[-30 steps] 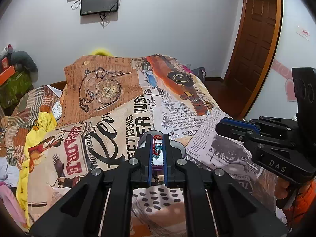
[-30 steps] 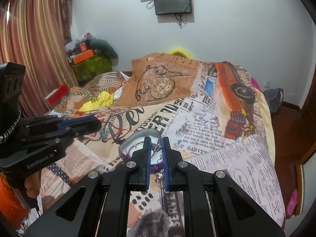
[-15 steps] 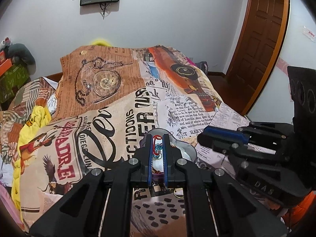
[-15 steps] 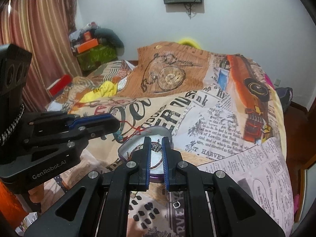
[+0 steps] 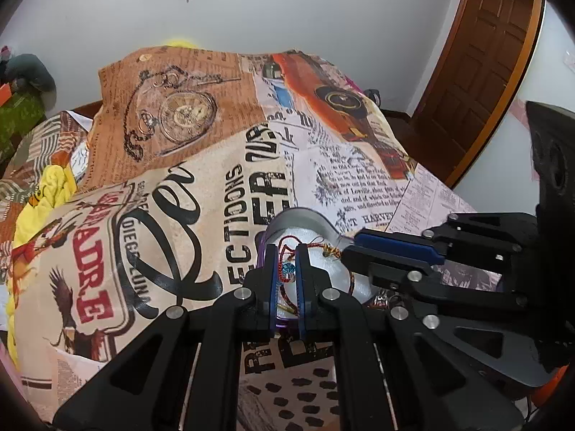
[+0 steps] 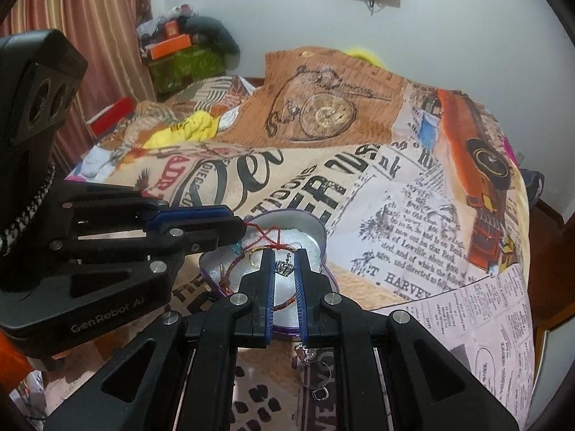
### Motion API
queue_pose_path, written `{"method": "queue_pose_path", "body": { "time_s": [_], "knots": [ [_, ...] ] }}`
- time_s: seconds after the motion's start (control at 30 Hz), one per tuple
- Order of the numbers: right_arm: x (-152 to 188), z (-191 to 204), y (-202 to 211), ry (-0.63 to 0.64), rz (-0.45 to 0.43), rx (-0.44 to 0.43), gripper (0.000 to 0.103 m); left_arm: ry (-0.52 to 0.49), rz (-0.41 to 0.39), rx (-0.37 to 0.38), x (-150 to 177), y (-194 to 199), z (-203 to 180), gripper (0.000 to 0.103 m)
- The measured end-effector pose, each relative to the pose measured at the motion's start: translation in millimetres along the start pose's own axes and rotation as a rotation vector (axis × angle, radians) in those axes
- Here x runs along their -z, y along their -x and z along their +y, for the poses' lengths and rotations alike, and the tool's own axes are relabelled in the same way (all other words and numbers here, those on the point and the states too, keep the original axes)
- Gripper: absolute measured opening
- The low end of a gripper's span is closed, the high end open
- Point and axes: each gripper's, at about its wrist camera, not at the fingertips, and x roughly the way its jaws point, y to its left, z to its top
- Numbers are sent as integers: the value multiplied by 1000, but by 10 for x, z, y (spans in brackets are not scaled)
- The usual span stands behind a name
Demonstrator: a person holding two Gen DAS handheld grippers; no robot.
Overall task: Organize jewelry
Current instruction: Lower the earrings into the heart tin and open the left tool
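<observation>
On the bed (image 5: 222, 186), the heart-shaped tin (image 6: 305, 226) sits at 12 o'clock from both claws. The left claw (image 5: 288, 269) pinches a red cord bracelet (image 5: 287, 248) over it; the right claw (image 6: 284, 269) pinches a crown charm (image 6: 284, 268). Each should probably lower inside the rim before releasing, cords untangled. The charm's chain is hidden, and the loose rings (image 6: 316, 377) at 6 o'clock are blurred.

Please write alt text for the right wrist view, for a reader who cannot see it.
The right gripper pinches a small silver crown charm above a heart-shaped metal tin on a newspaper-print bedspread. The left gripper holds a red cord bracelet over the tin.
</observation>
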Motion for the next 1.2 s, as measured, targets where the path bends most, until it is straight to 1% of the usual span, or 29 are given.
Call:
{"method": "queue_pose_path", "body": {
  "time_s": [0.33, 0.6, 0.77, 0.9, 0.97, 1.03, 1.1, 1.2],
  "knots": [
    [35, -14, -148, 1, 65, -20, 9, -10, 23, 19, 32, -54, -17, 7],
    [34, 21, -135, 26, 60, 8, 9, -3, 16, 5, 54, 6, 5, 7],
    [26, 53, -136, 34, 92, 11, 10, -3, 14, 14, 51, 70, 21, 7],
    [21, 70, -106, 37, 101, 24, 11, -9, 4, 10, 45, 164, 3, 8],
    [20, 69, -73, 33, 97, 27, 12, -11, -3, 6, 40, 219, -4, 11],
    [7, 59, -22, 24, 89, 31, 13, -13, -10, 2, 27, 270, -11, 18],
    [-6, 44, 30, 15, 83, 32, 13, -15, -23, -7, 13, 346, -19, 20],
    [-26, 17, 120, -5, 71, 20, 14, -15, -38, -15, -12, 449, -27, 20]
  ]
}}
